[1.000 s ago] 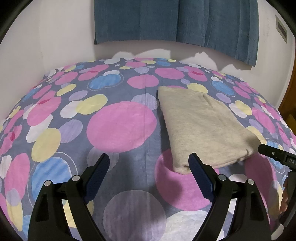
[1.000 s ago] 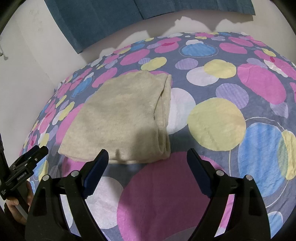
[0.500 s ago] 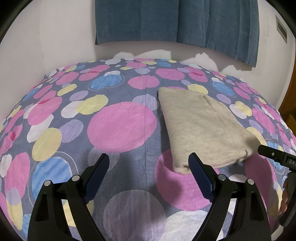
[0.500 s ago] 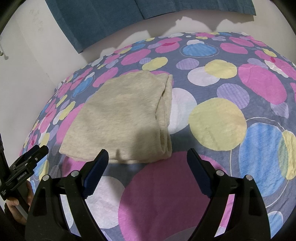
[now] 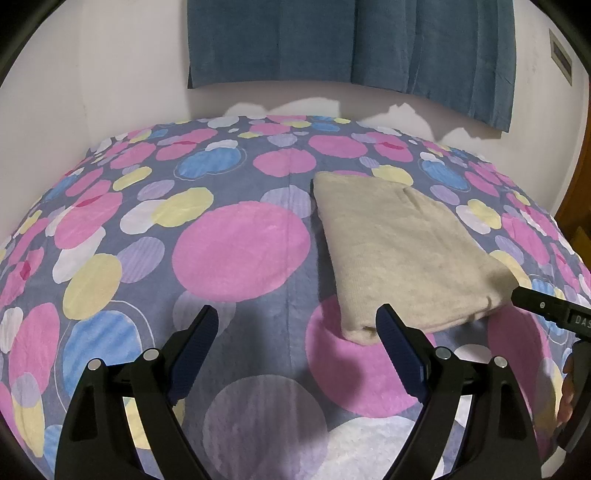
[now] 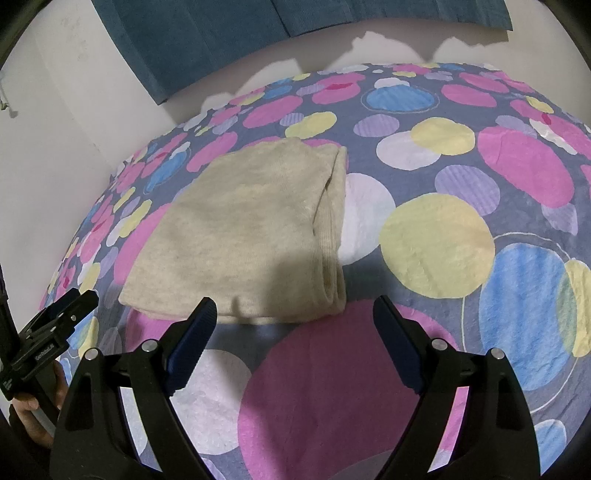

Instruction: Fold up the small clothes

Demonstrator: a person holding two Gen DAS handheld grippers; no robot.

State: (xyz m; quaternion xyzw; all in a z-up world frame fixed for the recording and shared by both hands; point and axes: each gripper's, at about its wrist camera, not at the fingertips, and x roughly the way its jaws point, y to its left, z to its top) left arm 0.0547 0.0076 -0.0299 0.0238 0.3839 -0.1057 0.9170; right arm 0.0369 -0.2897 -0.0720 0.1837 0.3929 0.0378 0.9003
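A beige garment (image 5: 402, 251) lies folded into a neat rectangle on the bed (image 5: 236, 251), which has a grey cover with pink, yellow and blue circles. The left hand-held gripper (image 5: 295, 332) hangs over the cover at the near left corner of the garment, its jaws wide apart and empty. The right hand-held gripper (image 6: 291, 325) is at the near right corner, also spread wide and holding nothing.

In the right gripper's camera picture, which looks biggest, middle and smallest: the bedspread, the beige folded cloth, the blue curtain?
1. bedspread, biggest, fills most of the picture.
2. beige folded cloth.
3. blue curtain, cut off at the top and farther away, so unsure.
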